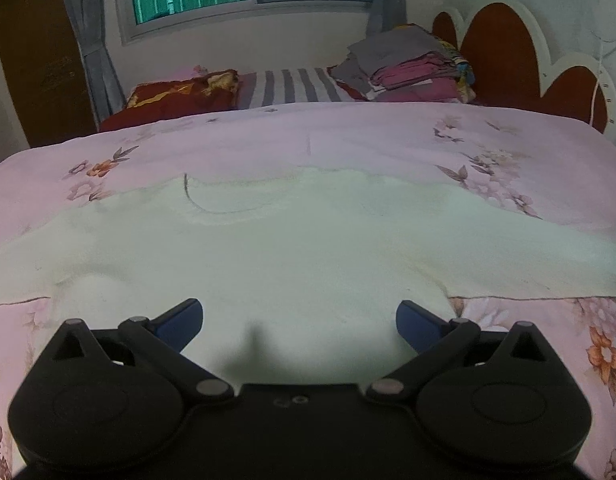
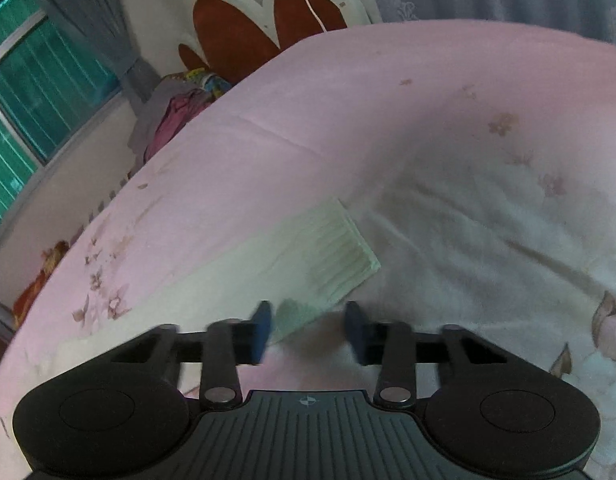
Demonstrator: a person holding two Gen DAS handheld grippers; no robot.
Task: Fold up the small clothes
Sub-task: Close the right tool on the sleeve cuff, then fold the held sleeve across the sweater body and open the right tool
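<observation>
Over shirt sleeve (image 2: 323,256): right gripper (image 2: 308,330) jaws half-open, empty.

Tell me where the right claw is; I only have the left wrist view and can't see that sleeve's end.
Observer: The right claw is at the ribbed cuff of the pale green shirt.
Operator: Gripping it?
Observer: No. A gap shows beside each pad; only the cuff's corner lies between them.
Operator: Anything beyond the cuff?
Observer: Only the pink flowered bedspread.
</observation>
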